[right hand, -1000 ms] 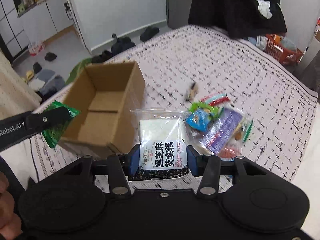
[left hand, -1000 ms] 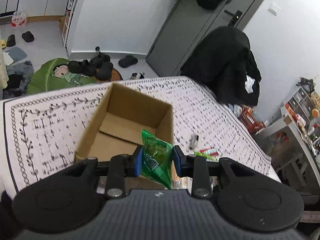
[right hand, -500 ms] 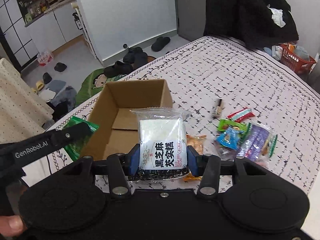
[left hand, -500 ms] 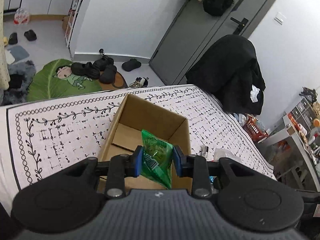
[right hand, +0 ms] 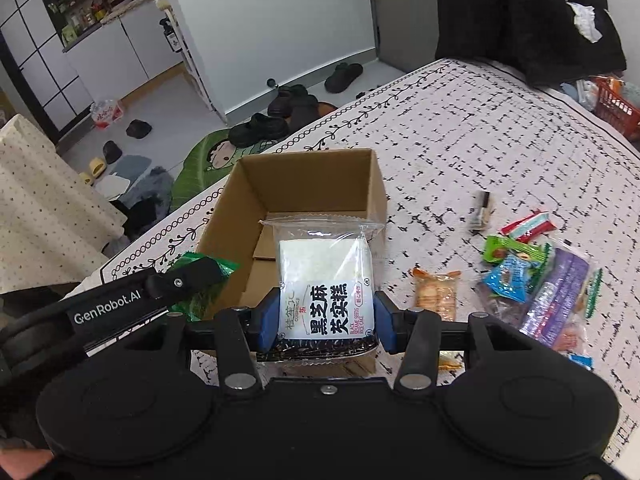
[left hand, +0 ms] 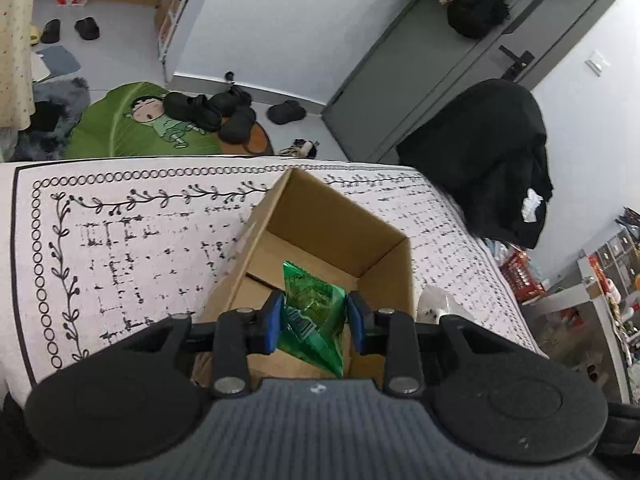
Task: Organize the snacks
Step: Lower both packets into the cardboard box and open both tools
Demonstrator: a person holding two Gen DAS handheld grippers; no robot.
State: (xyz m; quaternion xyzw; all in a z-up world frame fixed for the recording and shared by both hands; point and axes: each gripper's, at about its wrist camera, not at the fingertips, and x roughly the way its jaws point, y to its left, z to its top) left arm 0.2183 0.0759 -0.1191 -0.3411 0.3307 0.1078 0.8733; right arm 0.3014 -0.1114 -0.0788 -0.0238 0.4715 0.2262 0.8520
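Note:
An open cardboard box stands on the patterned white cloth. My left gripper is shut on a green snack packet and holds it over the box's near edge. In the right wrist view the left gripper shows at the box's left wall with the green packet. My right gripper is shut on a clear packet of black sesame rice cake, held above the box's near right side.
Several loose snacks lie on the cloth right of the box, with an orange biscuit pack nearest. A black coat hangs past the bed. Shoes and a green mat lie on the floor beyond.
Both grippers have moved toward the box with their packets. The box now sits under both grippers, and the loose snacks have shifted to the right of the right wrist view.

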